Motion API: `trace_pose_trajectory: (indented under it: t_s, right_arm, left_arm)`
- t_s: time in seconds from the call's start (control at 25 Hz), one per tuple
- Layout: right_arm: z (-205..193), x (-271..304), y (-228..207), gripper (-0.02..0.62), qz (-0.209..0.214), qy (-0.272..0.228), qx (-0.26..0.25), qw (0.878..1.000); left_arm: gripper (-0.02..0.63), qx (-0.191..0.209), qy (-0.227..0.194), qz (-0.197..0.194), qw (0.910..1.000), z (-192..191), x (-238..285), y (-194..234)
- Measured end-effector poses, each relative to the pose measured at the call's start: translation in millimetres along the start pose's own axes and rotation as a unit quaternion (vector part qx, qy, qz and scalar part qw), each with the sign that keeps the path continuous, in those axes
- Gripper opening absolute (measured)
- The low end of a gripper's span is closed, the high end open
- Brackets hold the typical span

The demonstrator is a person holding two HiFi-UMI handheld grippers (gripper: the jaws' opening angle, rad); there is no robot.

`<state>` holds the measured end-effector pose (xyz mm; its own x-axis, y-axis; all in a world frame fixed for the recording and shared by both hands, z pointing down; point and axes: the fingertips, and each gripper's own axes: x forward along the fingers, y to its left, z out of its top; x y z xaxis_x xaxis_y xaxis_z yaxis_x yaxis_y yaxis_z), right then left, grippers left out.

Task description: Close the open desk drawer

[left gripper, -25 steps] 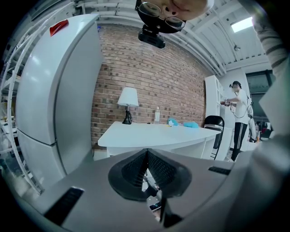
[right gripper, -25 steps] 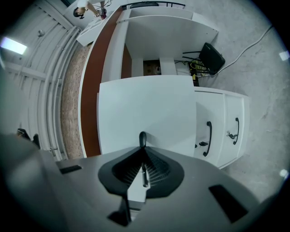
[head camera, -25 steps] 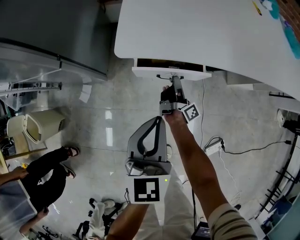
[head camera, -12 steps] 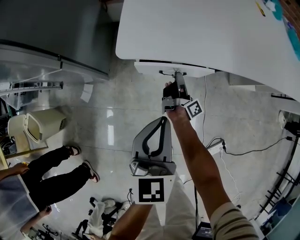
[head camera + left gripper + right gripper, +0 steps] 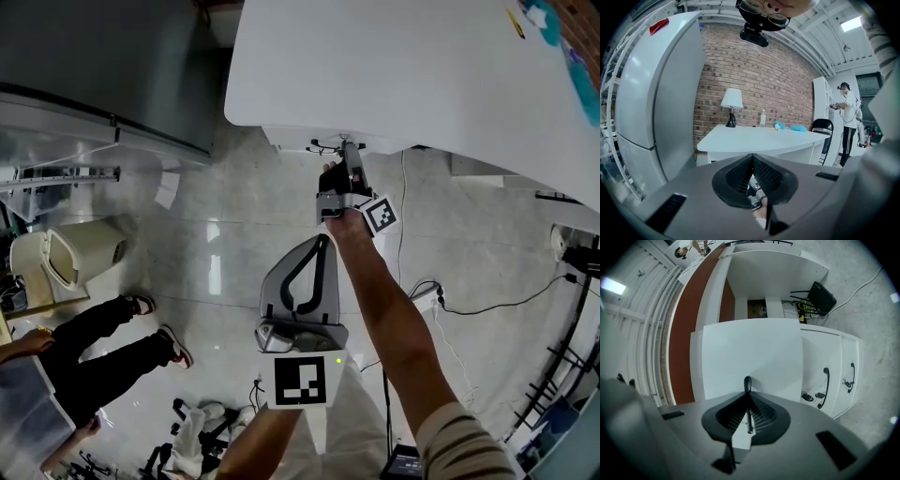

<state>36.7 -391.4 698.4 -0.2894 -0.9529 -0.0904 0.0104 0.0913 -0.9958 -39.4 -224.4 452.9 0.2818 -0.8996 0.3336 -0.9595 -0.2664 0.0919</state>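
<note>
Right now your right gripper (image 5: 748,398) has its jaws pinched narrow on the thin black drawer handle (image 5: 747,382), whose end pokes out just past the fingertips. The drawer front (image 5: 750,350) fills the space straight ahead of those jaws. In the head view only a thin strip of the drawer shows from under the white desk (image 5: 403,66), so I judge it nearly home.

Push straight along the jaws' own line, level and without twisting, so the drawer runs in square. Ease off as the front meets the desk frame, and only then let go.

Your left gripper (image 5: 322,242) hangs well behind the right one, jaws together on nothing. Leave it there, clear of the push.

Off to the right of the right jaws sit 2 black cabinet handles (image 5: 825,387), well apart from the drawer. A cable (image 5: 487,302) and a power strip (image 5: 427,298) lie on the floor beneath your right arm, so mind your footing. A bystander's legs (image 5: 103,347) are far to the left. Nothing stands between the jaws and the desk.
</note>
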Motion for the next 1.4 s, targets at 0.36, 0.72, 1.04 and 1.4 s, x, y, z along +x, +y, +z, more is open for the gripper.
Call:
trace_pose_trajectory:
  t_s: [0.36,0.72,1.04,1.4]
  right_arm:
    - [6,22,-5,0.025,-0.012,-0.009,-0.002,1.000]
    - [9,41,-5,0.025,-0.015,-0.010,-0.010,1.000]
    - [8,42,-6,0.025,-0.026,0.001,-0.019,0.999]
    - [6,19,-5,0.040,-0.029,0.032,-0.006,0.999]
  left_arm:
    - [0.006,0.001,0.000,0.008,1.0000,3,3,2]
    - [0.006,0.005,0.008,0.030,0.9995,-5,5,11]
    - [0.006,-0.001,0.001,0.031,0.9995,-3,5,12]
    - [0.006,0.000,-0.003,0.030,0.9996,-3,4,12]
